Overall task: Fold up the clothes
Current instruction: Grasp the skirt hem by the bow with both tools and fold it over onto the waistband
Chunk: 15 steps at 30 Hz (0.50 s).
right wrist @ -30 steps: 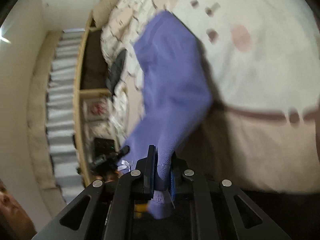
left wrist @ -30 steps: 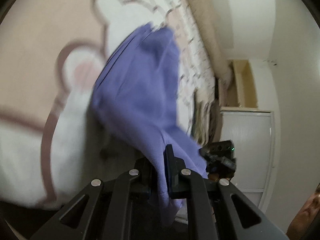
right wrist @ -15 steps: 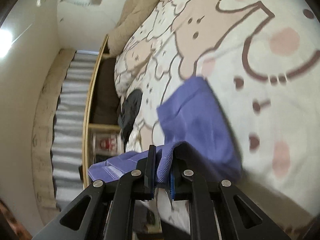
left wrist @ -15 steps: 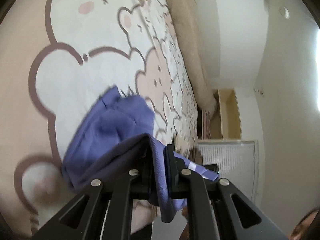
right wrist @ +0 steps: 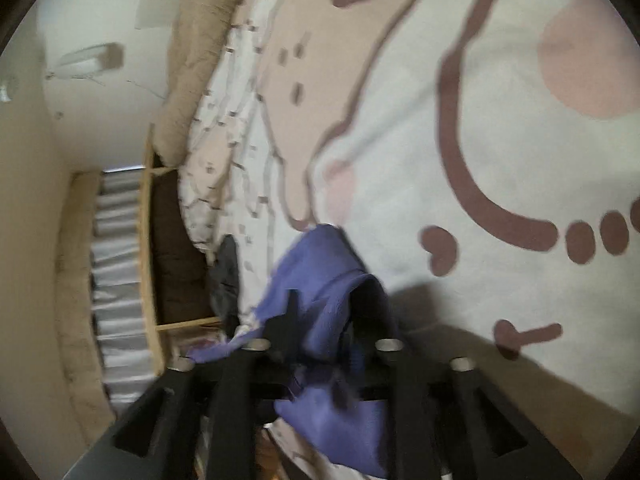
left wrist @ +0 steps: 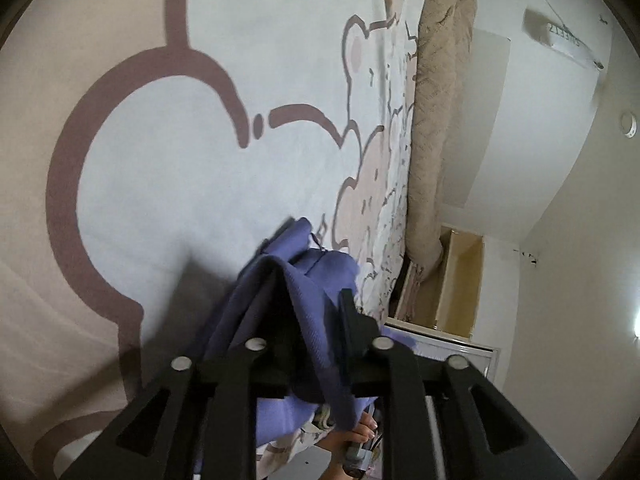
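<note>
A purple garment (left wrist: pixel 288 300) lies bunched on the bed sheet and drapes through my left gripper (left wrist: pixel 316 312), whose jaws stand apart with the cloth loose between them. In the right wrist view the same purple garment (right wrist: pixel 320 272) passes between the jaws of my right gripper (right wrist: pixel 324 316), which also stand apart around the cloth. Part of the garment hangs below both grippers, over the bed's near edge. The right wrist view is blurred.
The bed sheet (left wrist: pixel 180 168) is white and beige with brown cartoon bear outlines. A beige fuzzy blanket (left wrist: pixel 440 120) lies along the far side. A dark garment (right wrist: pixel 226 276) lies near the wooden bed frame (right wrist: pixel 148 240). A hand (left wrist: pixel 356 436) shows below the left gripper.
Both grippers have moved down close to the sheet with the purple garment. Their jaws, shut tight on the cloth half a second ago, now stand apart and the cloth is bunched between them.
</note>
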Each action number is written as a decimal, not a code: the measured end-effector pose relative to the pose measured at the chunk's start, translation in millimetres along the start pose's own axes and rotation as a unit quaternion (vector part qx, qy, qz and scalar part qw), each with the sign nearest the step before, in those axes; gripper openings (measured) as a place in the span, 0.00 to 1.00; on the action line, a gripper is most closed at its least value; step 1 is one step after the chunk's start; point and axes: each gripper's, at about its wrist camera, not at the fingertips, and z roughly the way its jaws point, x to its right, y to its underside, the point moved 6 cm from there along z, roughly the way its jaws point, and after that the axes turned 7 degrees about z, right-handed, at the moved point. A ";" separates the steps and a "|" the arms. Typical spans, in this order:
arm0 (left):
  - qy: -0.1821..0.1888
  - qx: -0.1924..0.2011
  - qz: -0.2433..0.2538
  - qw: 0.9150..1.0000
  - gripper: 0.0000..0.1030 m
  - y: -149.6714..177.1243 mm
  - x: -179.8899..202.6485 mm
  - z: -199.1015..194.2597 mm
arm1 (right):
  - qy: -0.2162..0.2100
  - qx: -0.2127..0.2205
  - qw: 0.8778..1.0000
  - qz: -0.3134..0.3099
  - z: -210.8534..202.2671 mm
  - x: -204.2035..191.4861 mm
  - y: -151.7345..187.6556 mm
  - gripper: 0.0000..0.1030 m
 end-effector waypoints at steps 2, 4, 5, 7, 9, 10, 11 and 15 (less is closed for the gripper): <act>0.009 0.001 -0.001 1.000 0.30 -0.9 4.0 -2.8 | -0.016 0.024 0.999 -0.017 -19.1 -11.9 -2.0 0.99; 0.020 0.004 -0.005 1.000 0.43 -2.1 6.5 -4.4 | -0.031 0.048 0.998 -0.033 -38.4 -23.8 -4.0 1.00; 0.023 0.008 -0.005 1.000 0.45 -2.8 7.9 -7.1 | -0.039 0.060 0.997 -0.042 -48.1 -29.8 -4.9 1.00; 0.029 0.015 -0.006 0.999 0.47 -4.4 10.5 -12.6 | -0.044 0.071 0.994 -0.064 -60.9 -41.2 -2.5 1.00; 0.031 0.026 -0.002 0.999 0.47 -6.4 13.0 -19.6 | -0.020 0.070 0.991 -0.112 -60.5 -51.6 11.8 1.00; 0.031 0.032 0.000 0.999 0.47 -7.3 14.0 -23.4 | -0.001 0.068 0.988 -0.138 -57.5 -56.1 20.3 0.98; 0.025 0.042 0.006 0.999 0.47 -8.4 15.1 -29.4 | 0.017 0.065 0.984 -0.164 -54.7 -60.6 28.6 0.86; -0.016 0.082 0.047 0.995 0.47 -8.8 20.9 -52.2 | 0.101 0.016 0.962 -0.254 -10.7 -60.7 65.7 0.47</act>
